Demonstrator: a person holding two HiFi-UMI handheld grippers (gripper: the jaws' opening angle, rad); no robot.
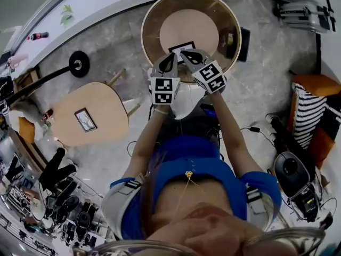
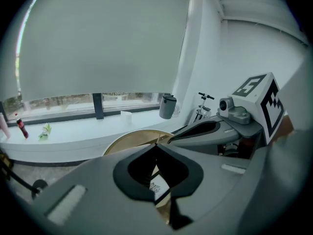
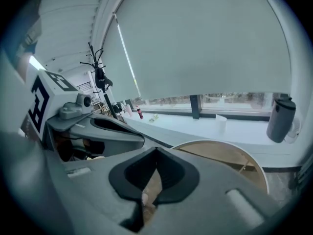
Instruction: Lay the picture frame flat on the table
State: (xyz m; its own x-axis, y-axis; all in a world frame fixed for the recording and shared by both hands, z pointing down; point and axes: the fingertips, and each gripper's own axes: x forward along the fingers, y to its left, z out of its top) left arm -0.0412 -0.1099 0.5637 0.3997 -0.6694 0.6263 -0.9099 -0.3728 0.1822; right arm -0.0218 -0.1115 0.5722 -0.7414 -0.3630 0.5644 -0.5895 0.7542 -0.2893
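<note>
A small black picture frame (image 1: 180, 48) with a white card sits near the middle of the round wooden table (image 1: 160, 15). My grippers hide its near edge, and I cannot tell whether it stands or lies flat. Both grippers hang side by side above the table's near rim, apart from the frame. The left gripper (image 1: 169, 58) is shut and empty; in its own view the tips meet (image 2: 156, 146), and a strip of the frame (image 2: 158, 186) shows below through the gap. The right gripper (image 1: 187, 55) is also shut with nothing held (image 3: 156, 151).
A second pale table (image 1: 106, 103) at the left carries another small frame (image 1: 85, 119). A black floor lamp base (image 1: 79, 64) stands beside it. A striped cushion (image 1: 306, 111) and gear lie at the right. A windowsill holds a grey jug (image 2: 167, 106) and a red bottle (image 2: 21, 128).
</note>
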